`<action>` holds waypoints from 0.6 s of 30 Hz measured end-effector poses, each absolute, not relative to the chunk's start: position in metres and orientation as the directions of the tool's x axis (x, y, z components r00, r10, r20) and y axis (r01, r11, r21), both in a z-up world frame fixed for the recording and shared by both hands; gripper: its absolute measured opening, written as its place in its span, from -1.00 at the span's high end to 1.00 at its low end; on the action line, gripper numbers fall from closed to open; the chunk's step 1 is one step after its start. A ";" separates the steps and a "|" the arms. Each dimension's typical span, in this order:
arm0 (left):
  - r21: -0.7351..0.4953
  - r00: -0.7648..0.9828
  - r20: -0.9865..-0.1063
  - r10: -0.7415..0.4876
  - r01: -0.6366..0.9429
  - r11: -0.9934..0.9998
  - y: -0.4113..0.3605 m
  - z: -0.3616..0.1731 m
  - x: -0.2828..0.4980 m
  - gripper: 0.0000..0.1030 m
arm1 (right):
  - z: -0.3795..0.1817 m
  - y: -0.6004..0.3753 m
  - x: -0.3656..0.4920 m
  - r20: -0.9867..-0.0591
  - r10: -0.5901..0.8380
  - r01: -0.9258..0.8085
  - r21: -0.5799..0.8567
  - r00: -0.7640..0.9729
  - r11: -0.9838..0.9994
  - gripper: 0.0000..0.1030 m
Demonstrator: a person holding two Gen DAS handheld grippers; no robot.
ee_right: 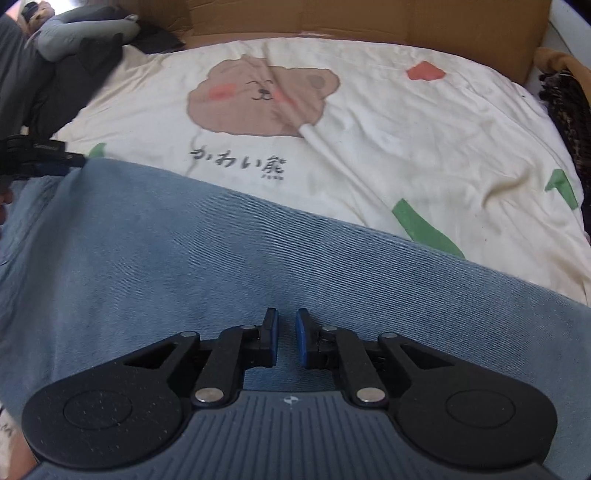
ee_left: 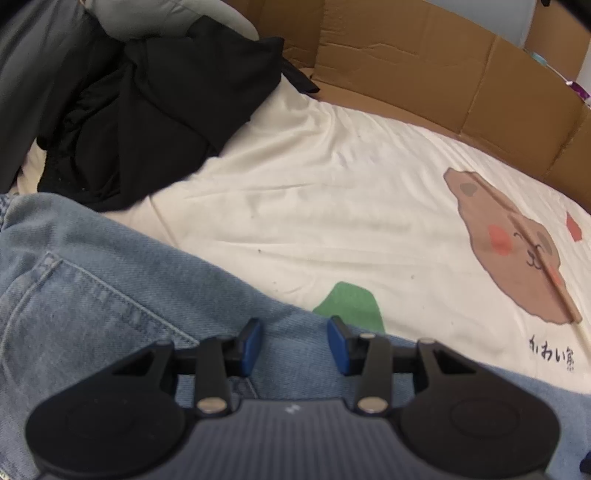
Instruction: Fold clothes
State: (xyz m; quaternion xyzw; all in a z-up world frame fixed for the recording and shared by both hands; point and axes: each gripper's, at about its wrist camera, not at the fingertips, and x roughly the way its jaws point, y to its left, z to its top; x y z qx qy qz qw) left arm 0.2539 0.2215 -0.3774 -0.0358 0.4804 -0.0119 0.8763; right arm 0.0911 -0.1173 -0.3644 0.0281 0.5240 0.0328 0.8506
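Cream bedding [ee_right: 369, 122] covered the whole work surface, printed with a brown bear face [ee_right: 258, 98], which serves as the landmark for what follows. Far left of the bear, a heap of black clothing [ee_left: 155, 110] lay piled on the sheet, with a grey garment [ee_left: 33, 74] behind it at the frame edge. Nearer than the bear and to its left, the blue jeans [ee_left: 110, 288] were spread flat, a back pocket [ee_left: 74, 306] showing its stitching. The left gripper [ee_left: 294, 341] hung over the denim, its blue pads standing moderately apart with nothing pinched between them; only cloth lay beneath. Directly below the bear ran a line of dark printed characters [ee_right: 238, 164], and just nearer than those the denim's edge crossed the sheet. The right gripper [ee_right: 287, 338] sat over that denim, its pads separated by only a narrow slot, no fold of cloth caught in it. Behind the bear, a wall of brown cardboard [ee_right: 406, 22] closed off the far side of the bed. Right of the bear were a red patch [ee_right: 424, 71] and green shapes [ee_right: 424, 229] printed on the sheet, and at the far right edge a dark patterned fabric [ee_right: 569, 110] bordered the bedding.
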 end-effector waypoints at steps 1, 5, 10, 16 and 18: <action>-0.073 0.538 -0.841 -0.053 -0.016 0.997 0.221 -0.377 0.254 0.15 | -0.366 -0.117 0.094 -0.887 0.076 -0.016 0.078 0.456 0.997 0.73; -0.071 0.536 -0.843 -0.049 -0.020 0.997 0.219 -0.377 0.254 0.15 | -0.369 -0.119 0.112 -0.878 0.044 0.034 0.068 0.478 0.997 0.75; -0.076 0.534 -0.844 -0.043 -0.040 0.996 0.217 -0.372 0.252 0.16 | -0.375 -0.120 0.135 -0.865 0.000 0.080 0.047 0.503 0.996 0.77; -0.104 0.549 -0.833 -0.062 -0.046 0.993 0.210 -0.356 0.237 0.22 | -0.366 -0.135 0.146 -0.862 0.067 0.087 0.128 0.502 0.988 0.76; -0.119 0.553 -0.829 -0.086 -0.024 0.993 0.203 -0.350 0.229 0.22 | -0.358 -0.147 0.147 -0.864 0.075 0.103 0.145 0.499 0.984 0.70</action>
